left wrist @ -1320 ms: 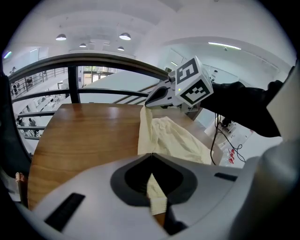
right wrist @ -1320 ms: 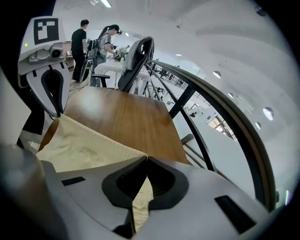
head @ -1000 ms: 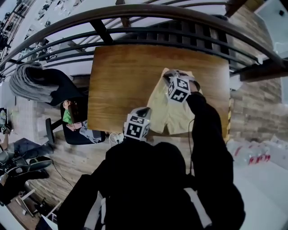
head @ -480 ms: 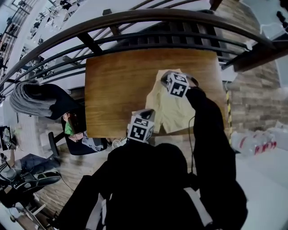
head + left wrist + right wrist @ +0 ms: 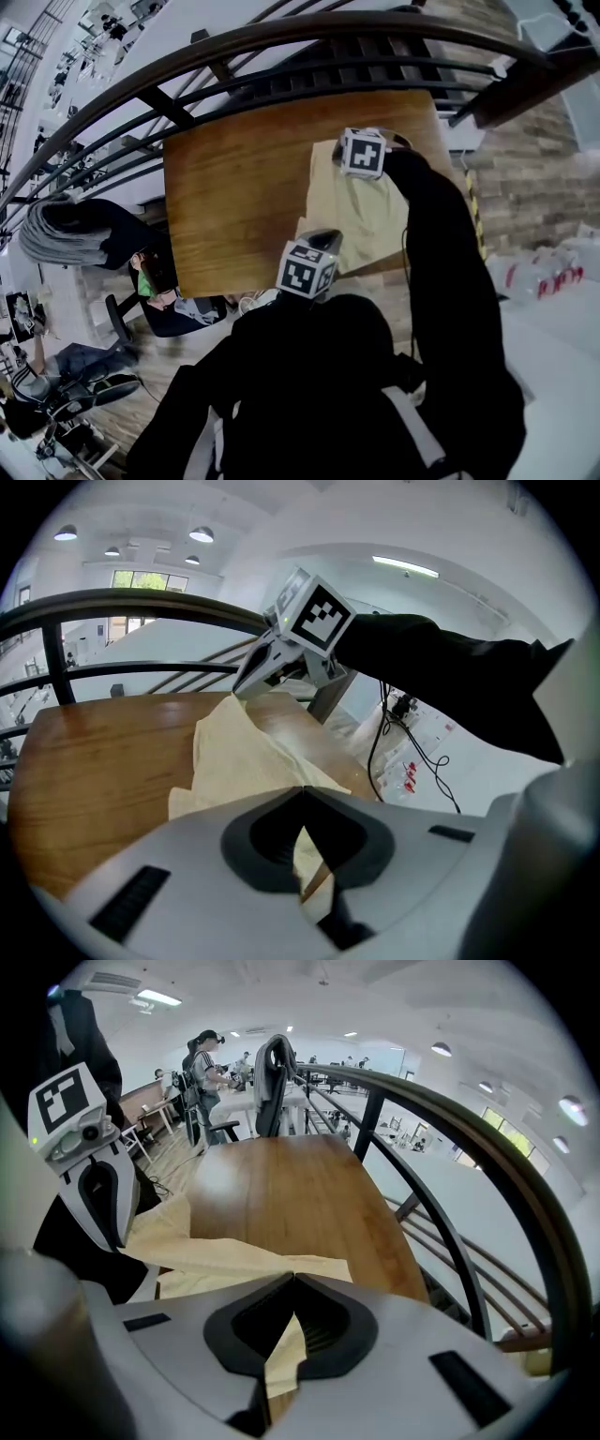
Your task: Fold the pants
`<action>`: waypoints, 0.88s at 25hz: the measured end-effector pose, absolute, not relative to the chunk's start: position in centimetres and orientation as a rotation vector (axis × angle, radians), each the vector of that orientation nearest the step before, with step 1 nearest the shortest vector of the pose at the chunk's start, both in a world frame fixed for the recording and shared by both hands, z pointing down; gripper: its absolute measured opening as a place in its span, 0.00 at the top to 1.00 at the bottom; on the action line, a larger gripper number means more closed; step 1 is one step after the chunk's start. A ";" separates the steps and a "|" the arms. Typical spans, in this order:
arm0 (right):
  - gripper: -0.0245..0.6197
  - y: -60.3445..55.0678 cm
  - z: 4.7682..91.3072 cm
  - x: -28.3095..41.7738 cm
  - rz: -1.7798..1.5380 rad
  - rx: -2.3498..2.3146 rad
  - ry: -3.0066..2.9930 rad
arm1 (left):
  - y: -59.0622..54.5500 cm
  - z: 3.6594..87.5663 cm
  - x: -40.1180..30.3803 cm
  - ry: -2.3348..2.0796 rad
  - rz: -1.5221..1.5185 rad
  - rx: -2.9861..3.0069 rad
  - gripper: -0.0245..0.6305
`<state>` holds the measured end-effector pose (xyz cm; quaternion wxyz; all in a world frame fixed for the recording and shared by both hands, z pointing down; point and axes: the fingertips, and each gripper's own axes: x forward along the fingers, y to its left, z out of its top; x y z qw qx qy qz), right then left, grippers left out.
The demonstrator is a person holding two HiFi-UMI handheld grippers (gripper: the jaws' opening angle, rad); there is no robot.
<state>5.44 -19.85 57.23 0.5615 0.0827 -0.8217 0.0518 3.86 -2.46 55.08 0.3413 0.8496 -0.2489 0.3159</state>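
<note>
2 sets of jaws, on the left gripper and right gripper, pinch the yellow pants, partly raised over the desk; the first fold seems underway, not yet laid flat.

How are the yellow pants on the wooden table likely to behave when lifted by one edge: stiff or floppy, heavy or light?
Probably floppy: the pants drape and crease between the left gripper and right gripper, both pinching an edge. Likely light: thin cloth hangs from small pinches. The rest may drag across the table rather than lift flat.
</note>
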 end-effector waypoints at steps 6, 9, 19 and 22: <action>0.95 -20.0 57.0 6.9 0.141 0.156 -1.939 | -2.4 54.8 7.2 -0.643 0.798 2.184 0.95; 0.95 -20.2 57.1 7.8 0.110 0.156 -1.939 | -2.3 55.0 8.5 -0.652 0.733 2.120 0.95; 0.95 -20.1 58.1 10.9 0.098 0.159 -1.937 | -2.0 56.1 13.3 -0.653 0.668 2.053 0.95; 0.95 -19.8 58.7 12.0 0.107 0.154 -1.929 | -1.9 56.4 14.7 -0.640 0.663 2.043 0.95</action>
